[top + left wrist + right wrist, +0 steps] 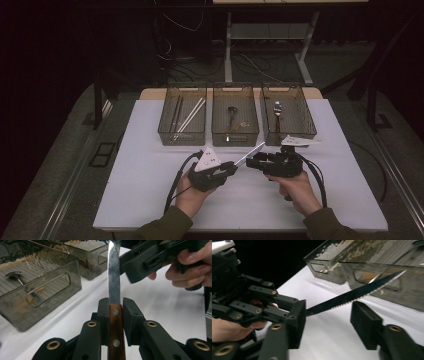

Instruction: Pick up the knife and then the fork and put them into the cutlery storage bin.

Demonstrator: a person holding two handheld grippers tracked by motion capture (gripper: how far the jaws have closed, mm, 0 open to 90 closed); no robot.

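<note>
A knife with a wooden handle and a serrated steel blade is held level above the white table. My left gripper is shut on the handle, and the blade points away from it toward the bins. My right gripper faces it from the right. In the right gripper view the blade runs between the right gripper's jaws. Those pads stand apart, and the right pad is clear of the blade. The left gripper's linkages show at the left of that view.
Three smoky see-through bins stand in a row at the table's back. The left bin holds chopsticks, the middle bin a dark spoon, the right bin a metal spoon. Table legs and cables lie beyond.
</note>
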